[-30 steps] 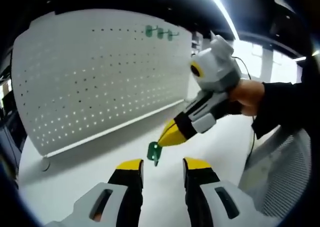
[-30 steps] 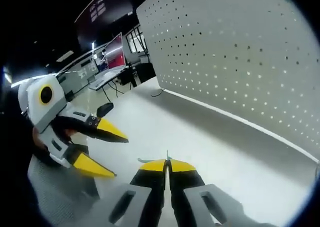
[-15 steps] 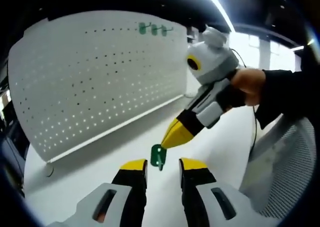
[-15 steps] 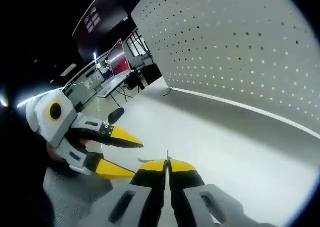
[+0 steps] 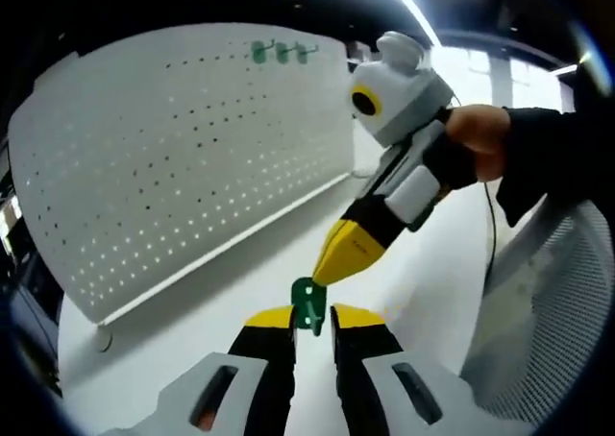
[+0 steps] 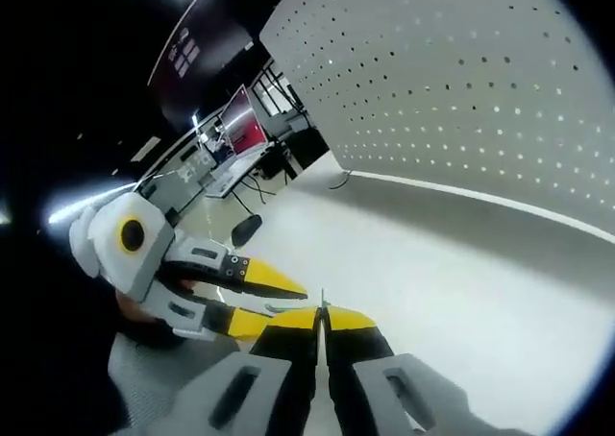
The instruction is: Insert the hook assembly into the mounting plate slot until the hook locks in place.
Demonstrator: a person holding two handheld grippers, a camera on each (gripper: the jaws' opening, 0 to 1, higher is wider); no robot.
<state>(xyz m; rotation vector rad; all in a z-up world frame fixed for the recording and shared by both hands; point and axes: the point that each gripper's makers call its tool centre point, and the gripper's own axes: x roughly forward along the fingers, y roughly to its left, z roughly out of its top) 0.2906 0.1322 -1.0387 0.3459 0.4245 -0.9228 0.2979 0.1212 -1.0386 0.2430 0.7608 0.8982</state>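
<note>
The left gripper point(image 5: 312, 316) has its jaws narrowed to a slim gap on either side of the green hook point(image 5: 307, 304); compared with one second ago, the gap has closed and the hook now sits between the yellow tips. The right gripper point(image 5: 332, 266), held by a hand point(image 5: 479, 148) with a dark sleeve, angles down from the upper right, jaws clenched on the hook's top. In the right gripper view its jaws are pressed together. Behind the white surface point(image 5: 192, 350) stands the white pegboard point(image 5: 173, 157), carrying more green hooks point(image 5: 279, 52).
</note>
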